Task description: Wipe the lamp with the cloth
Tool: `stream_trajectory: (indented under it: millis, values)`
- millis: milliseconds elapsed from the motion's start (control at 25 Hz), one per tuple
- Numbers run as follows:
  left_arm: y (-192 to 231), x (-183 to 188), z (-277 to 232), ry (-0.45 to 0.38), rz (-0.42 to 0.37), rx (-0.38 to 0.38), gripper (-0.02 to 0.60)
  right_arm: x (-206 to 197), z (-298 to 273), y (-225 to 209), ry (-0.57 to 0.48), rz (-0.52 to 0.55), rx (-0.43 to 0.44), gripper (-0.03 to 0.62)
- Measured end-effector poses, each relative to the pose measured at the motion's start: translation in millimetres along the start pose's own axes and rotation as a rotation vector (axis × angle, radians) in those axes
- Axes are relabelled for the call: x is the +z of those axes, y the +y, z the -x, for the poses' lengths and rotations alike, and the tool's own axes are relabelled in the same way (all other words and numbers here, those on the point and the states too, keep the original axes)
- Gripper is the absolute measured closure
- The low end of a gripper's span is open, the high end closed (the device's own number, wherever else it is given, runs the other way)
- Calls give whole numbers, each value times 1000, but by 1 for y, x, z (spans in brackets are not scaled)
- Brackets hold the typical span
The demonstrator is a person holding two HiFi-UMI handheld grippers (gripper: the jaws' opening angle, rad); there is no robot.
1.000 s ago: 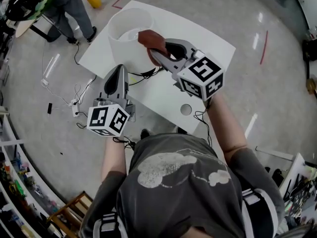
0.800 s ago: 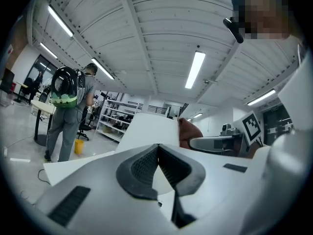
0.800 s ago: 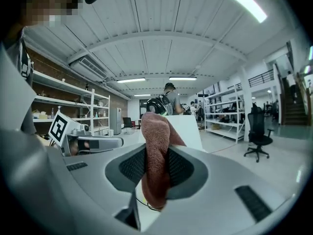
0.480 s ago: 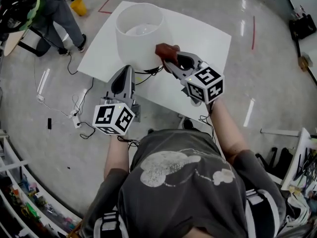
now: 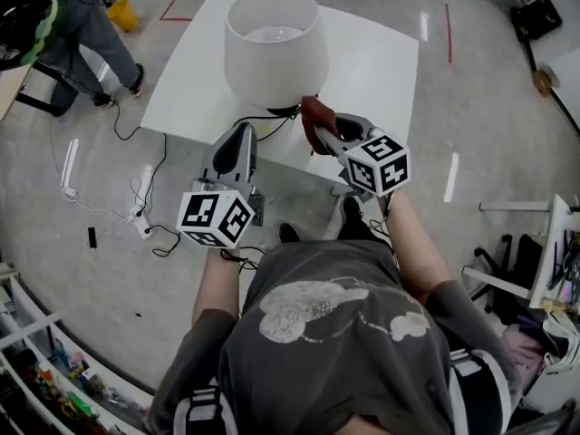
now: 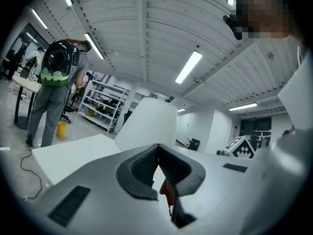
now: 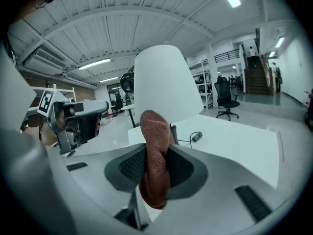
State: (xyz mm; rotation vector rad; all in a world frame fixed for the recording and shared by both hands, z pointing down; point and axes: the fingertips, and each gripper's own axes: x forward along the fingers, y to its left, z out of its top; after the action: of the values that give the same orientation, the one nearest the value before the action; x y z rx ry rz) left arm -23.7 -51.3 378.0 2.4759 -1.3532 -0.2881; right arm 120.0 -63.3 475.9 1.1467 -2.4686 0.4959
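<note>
Two grippers are held over the near edge of the white desk [image 5: 372, 62], each with its marker cube toward the person. The right gripper [image 5: 328, 134] has its jaws pinching a reddish-brown cloth [image 7: 155, 151], which stands up between them as a folded wad, with its lower end hanging below the pads. In the head view the cloth [image 5: 314, 116] sits just under the near right rim of the lamp [image 5: 272, 48]. It may be touching the shade or the stem, but the angle does not settle that. The lamp stands upright near the middle of the desk, its white shade wider at the bottom, and a black cable [image 5: 263, 127] trails from its base toward the near edge.

The left gripper [image 5: 241, 143] hovers to the left of the right one, near the desk's near edge and apart from the lamp, pointing at the shade. Its jaws are pressed together with nothing between them.

On the floor at the far left stands a person with a backpack [image 6: 56, 82], with a yellow object [image 5: 122, 14] beside them. A white power strip [image 5: 145, 198] and loose cords lie on the floor left of the desk.
</note>
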Motion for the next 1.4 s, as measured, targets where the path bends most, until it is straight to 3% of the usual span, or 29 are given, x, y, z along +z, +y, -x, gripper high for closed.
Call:
stream_trajectory:
  millis: [200, 560, 760, 880, 1040, 1400]
  values:
    - [3, 0, 12, 6, -7, -13, 574, 26, 23, 25, -86, 16, -8, 497]
    - [-21, 34, 6, -61, -70, 16, 574, 139, 65, 26, -301, 104, 21, 497]
    - [-35, 57, 3, -87, -111, 54, 574, 170, 63, 22, -334, 111, 79, 497]
    - [-29, 61, 2, -90, -99, 84, 574, 165, 45, 30, -298, 112, 120, 497]
    - [-25, 57, 1, -68, -101, 69, 574, 140, 26, 39, -239, 90, 125, 497]
    - [18, 34, -7, 21, -61, -67, 574, 63, -23, 41, -104, -21, -26, 497]
